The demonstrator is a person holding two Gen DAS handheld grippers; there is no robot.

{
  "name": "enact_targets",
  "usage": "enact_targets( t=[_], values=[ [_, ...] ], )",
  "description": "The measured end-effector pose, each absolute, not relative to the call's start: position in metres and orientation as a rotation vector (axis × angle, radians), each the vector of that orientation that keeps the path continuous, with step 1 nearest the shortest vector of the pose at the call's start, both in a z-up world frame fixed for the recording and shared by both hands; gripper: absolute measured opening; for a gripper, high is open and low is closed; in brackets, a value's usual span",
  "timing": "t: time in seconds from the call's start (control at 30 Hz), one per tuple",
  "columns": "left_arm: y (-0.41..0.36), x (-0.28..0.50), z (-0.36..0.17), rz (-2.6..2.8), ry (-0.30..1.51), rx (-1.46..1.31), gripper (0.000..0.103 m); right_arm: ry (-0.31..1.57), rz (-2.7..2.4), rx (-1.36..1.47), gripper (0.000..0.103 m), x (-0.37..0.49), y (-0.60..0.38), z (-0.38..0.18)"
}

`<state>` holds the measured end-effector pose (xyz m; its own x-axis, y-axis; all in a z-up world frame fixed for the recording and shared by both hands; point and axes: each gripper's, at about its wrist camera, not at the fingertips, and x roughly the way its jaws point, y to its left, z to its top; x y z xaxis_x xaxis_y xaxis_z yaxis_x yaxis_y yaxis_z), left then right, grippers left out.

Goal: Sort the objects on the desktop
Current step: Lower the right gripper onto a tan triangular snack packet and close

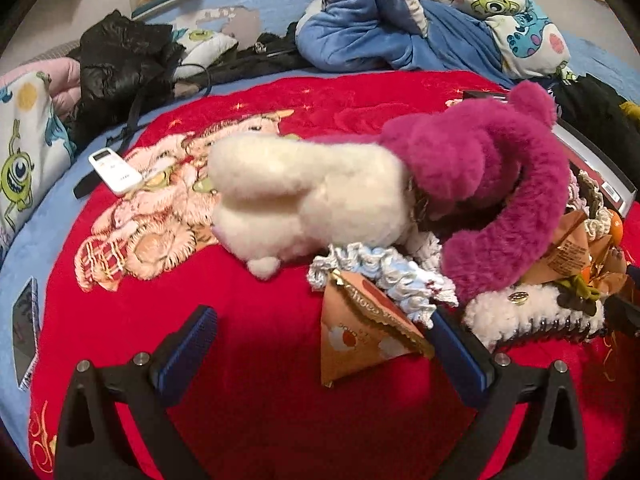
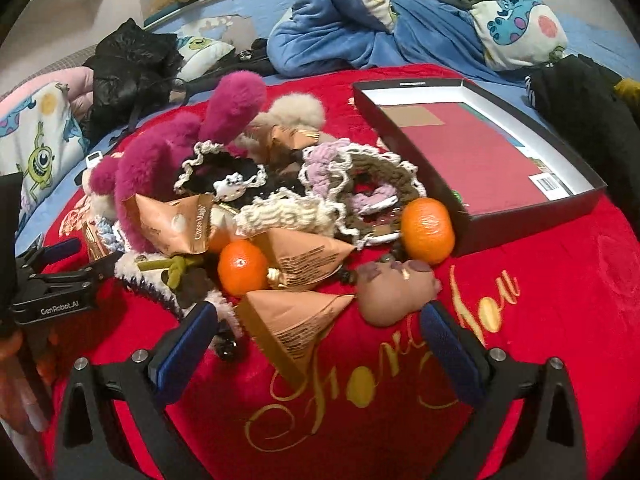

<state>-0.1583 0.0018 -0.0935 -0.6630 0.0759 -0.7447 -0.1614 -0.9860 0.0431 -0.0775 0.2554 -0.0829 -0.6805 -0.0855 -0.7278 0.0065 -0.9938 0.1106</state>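
Red blanket: both jaws spread; copper pyramid packet between right jaws, untouched.

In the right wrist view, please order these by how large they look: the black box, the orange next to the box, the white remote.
1. black box
2. orange next to the box
3. white remote, only partly visible and farther from the camera, so its true size is unsure.
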Motion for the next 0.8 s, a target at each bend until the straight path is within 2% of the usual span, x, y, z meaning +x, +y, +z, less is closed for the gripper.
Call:
enact_targets(
  t=[0.1,0.17,0.23,0.3,0.7,0.8],
  values=[
    [-0.002,-0.162,-0.098,2.731,0.116,-1.258,0.103,-0.166,-2.838,1.238,0.096,-0.079,0.257,-0.084],
    [-0.005,-0.167,-0.104,2.719,0.080,-1.309,0.103,-0.166,-2.848,1.245,0.091,-0.078,0.258,-0.084],
    [-0.008,-0.169,-0.106,2.710,0.053,-1.319,0.103,-0.170,-2.860,1.264,0.080,-0.078,0.261,-0.085],
    [-0.006,-0.169,-0.107,2.709,0.059,-1.327,0.103,-0.206,-2.836,1.276,0.077,-0.078,0.264,-0.086],
    [-0.001,-0.172,-0.113,2.715,0.077,-1.349,0.103,-0.230,-2.809,1.290,0.066,-0.075,0.262,-0.087],
    [-0.003,-0.170,-0.113,2.710,0.064,-1.341,0.099,-0.254,-2.781,1.282,0.054,-0.075,0.262,-0.087]
  ],
)
